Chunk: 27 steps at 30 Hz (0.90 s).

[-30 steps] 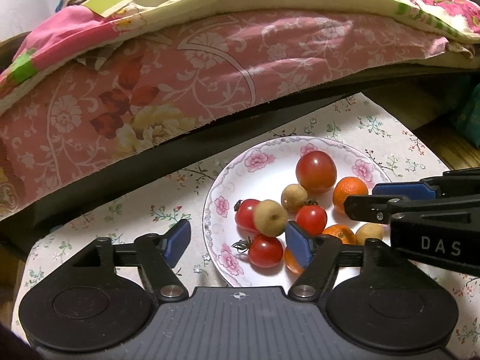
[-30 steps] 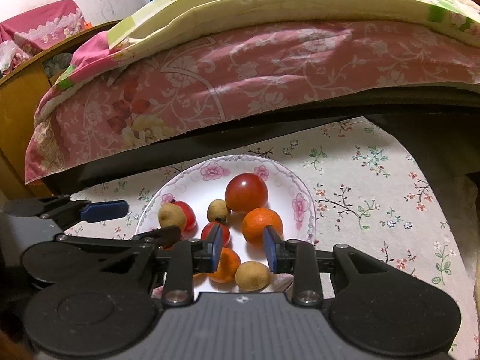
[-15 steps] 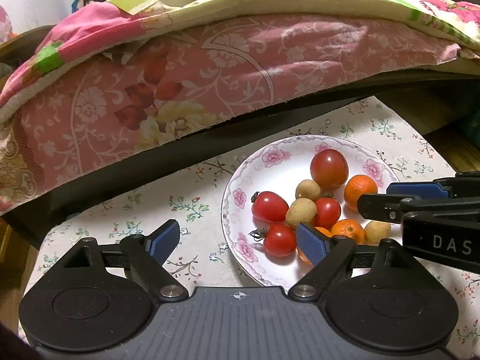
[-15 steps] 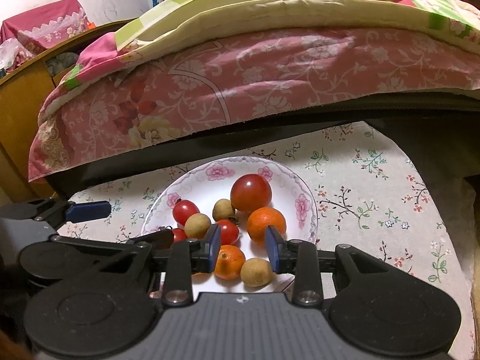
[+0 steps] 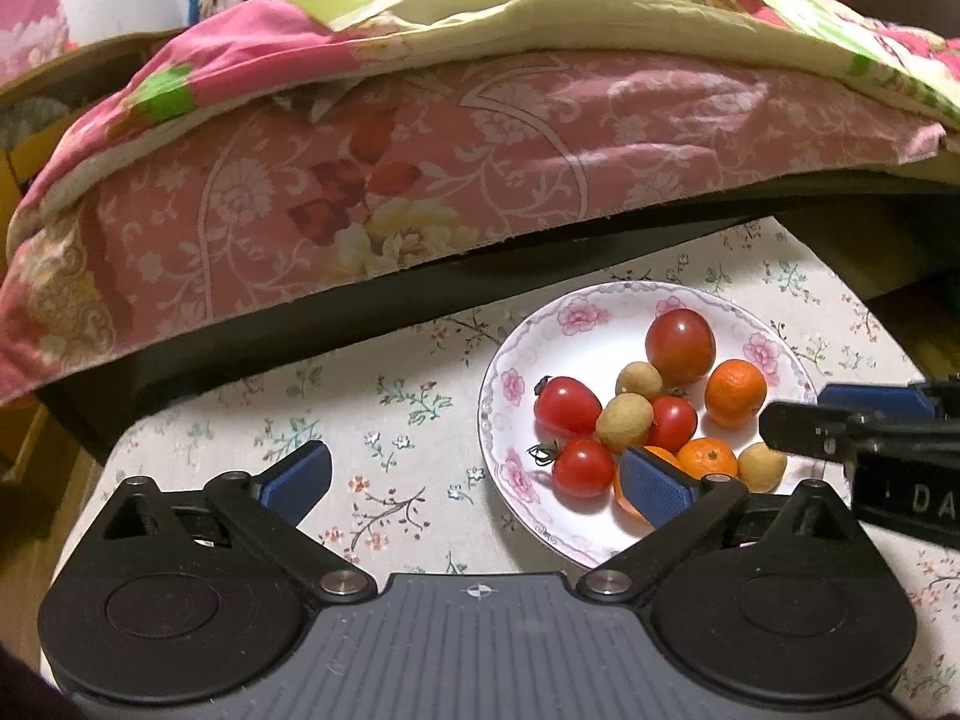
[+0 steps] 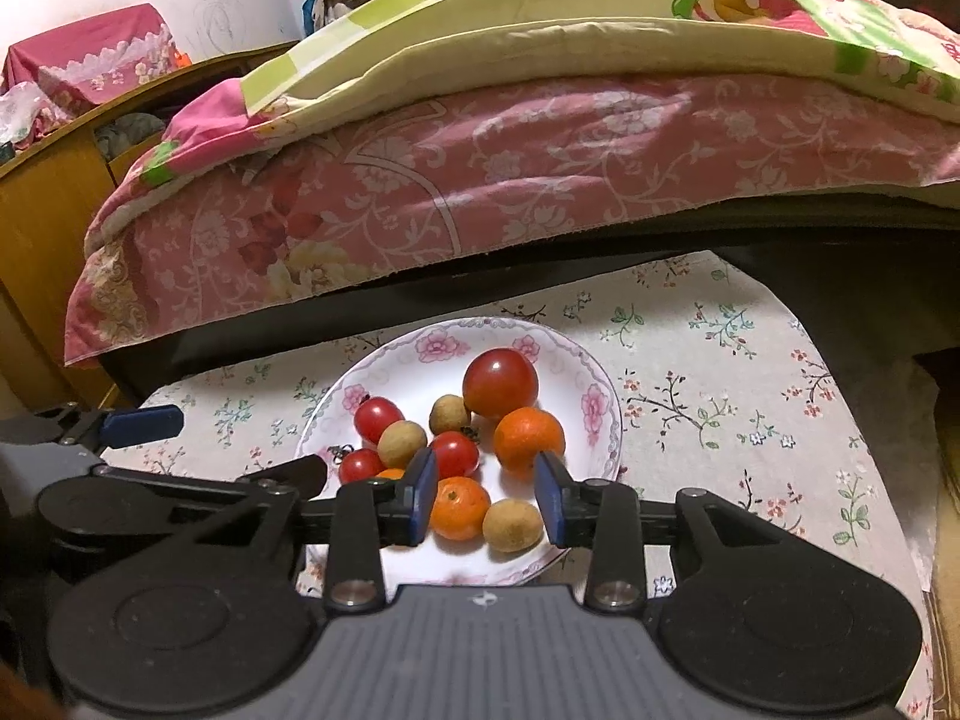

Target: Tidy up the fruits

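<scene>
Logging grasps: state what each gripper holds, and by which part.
Nothing held. Left gripper and right gripper are both open, hovering by the white floral plate.

White letters "DA" show on the black body of the right gripper [image 5: 864, 420], at the right edge of the left wrist view, just right of the left gripper [image 5: 474, 480]; the word runs off frame. No other text is legible.

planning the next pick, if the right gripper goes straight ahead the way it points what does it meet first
Most likely the small orange and the brown longan lying side by side on the plate, framed between the open jaws of the right gripper. Depth is unclear.
</scene>
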Tool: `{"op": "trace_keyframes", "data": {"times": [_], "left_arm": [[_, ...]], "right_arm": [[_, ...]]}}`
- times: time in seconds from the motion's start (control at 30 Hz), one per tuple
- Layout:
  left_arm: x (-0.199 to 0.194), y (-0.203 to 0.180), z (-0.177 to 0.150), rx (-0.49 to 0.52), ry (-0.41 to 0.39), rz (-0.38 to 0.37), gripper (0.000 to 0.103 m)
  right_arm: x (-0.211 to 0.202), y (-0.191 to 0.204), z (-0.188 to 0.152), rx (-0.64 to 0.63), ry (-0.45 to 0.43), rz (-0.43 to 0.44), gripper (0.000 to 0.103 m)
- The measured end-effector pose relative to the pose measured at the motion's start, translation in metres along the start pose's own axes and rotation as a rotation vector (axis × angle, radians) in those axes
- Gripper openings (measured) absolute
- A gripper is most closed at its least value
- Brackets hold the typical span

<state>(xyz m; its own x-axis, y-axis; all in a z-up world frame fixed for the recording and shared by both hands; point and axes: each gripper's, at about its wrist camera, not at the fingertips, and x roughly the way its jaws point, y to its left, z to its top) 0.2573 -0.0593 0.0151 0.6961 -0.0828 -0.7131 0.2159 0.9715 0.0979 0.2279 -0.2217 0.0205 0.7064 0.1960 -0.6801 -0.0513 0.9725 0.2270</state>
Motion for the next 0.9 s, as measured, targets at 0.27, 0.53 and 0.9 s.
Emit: {"op": "trace_keyframes", "data": {"times": [0.27, 0.53, 0.9], "left_arm": [[-0.012, -0.002, -0.001, 0.017, -0.012, 0.043, 0.103], [-0.027, -0.001, -0.012, 0.006, -0.013, 0.05, 0.103], [-0.05, 0.001, -0.032, 0.0, -0.003, 0.018, 0.103]], "right_arm": [[-0.012, 0.004, -0.007, 0.003, -0.003, 0.0, 0.033], [-0.028, 0.008, -0.017, 0.013, -0.003, -0.002, 0.033], [-0.055, 0.018, -0.035, 0.008, -0.012, -0.005, 0.034]]}}
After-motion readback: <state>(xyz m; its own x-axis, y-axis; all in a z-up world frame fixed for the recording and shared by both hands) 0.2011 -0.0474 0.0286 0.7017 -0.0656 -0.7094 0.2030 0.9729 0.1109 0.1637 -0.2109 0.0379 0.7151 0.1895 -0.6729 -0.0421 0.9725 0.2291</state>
